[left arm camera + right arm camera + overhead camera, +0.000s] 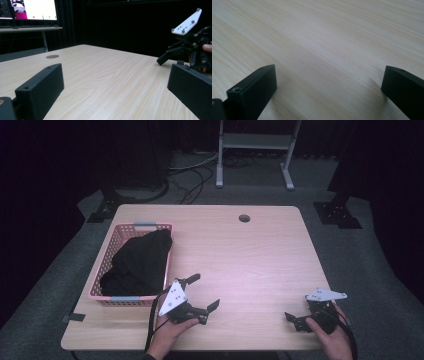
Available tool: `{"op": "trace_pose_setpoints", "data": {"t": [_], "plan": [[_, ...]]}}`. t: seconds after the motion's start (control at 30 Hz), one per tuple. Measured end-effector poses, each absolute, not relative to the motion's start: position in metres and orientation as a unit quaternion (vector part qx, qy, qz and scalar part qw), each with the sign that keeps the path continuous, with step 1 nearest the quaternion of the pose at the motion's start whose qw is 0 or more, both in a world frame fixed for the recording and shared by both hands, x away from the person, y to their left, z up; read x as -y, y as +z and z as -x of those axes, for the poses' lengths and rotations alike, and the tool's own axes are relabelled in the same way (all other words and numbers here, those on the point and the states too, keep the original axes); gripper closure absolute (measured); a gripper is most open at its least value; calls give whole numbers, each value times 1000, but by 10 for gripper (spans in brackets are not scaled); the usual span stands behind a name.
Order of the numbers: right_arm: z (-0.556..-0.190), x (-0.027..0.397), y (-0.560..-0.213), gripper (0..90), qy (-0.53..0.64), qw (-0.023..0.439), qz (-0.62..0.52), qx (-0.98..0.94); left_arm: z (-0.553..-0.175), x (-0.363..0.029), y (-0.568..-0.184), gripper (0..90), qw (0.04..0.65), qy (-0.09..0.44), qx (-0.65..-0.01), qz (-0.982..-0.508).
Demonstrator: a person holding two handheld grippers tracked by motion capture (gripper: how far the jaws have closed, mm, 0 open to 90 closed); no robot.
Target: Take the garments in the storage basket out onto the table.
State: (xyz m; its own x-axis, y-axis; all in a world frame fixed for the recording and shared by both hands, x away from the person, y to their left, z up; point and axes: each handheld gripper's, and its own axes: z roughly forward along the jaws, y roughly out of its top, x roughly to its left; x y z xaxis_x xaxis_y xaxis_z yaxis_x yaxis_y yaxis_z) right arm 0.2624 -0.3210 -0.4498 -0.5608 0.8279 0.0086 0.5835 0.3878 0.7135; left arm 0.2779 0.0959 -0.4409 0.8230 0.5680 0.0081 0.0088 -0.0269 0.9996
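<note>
So the black cloth (140, 262) is bunched up in the pink basket (104, 255), which sits on the left part of the wooden table (250, 260). The cloth fills most of the basket and one corner of it humps up over the far right rim. Nothing is touching it.

The left gripper (202, 292) is just past the basket's near right corner, held low over the table by the person's left hand (172, 330). Its jaws are spread wide with nothing between them, just bare wood showing in the left gripper view. It points off to the right across the table, so the cloth is behind and beside it, near but not touching.

The right gripper (295, 317) is over by the near right edge of the table, well apart from the basket, in the right hand (332, 337). Jaws wide apart there too, only wood grain between them in the right gripper view. You can also see it in the left gripper view (170, 56), facing back toward the left one.

There's a small round hole (244, 218) in the table near the far edge.
</note>
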Motion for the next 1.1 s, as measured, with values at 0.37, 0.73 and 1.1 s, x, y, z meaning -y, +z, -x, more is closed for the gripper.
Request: {"op": "trace_pose_setpoints", "data": {"t": [0.37,0.73,1.1], "plan": [[-262,321,-450,0,344,178,-434,-814,-278,-96,-424,0,665,189,-220,-689],[-262,321,-450,0,344,178,-433,-814,-283,-106,-398,0,671,180,-230,-682],[-262,321,-450,0,343,178,-434,-814,-286,-120,-376,0,672,185,-241,-675]]}}
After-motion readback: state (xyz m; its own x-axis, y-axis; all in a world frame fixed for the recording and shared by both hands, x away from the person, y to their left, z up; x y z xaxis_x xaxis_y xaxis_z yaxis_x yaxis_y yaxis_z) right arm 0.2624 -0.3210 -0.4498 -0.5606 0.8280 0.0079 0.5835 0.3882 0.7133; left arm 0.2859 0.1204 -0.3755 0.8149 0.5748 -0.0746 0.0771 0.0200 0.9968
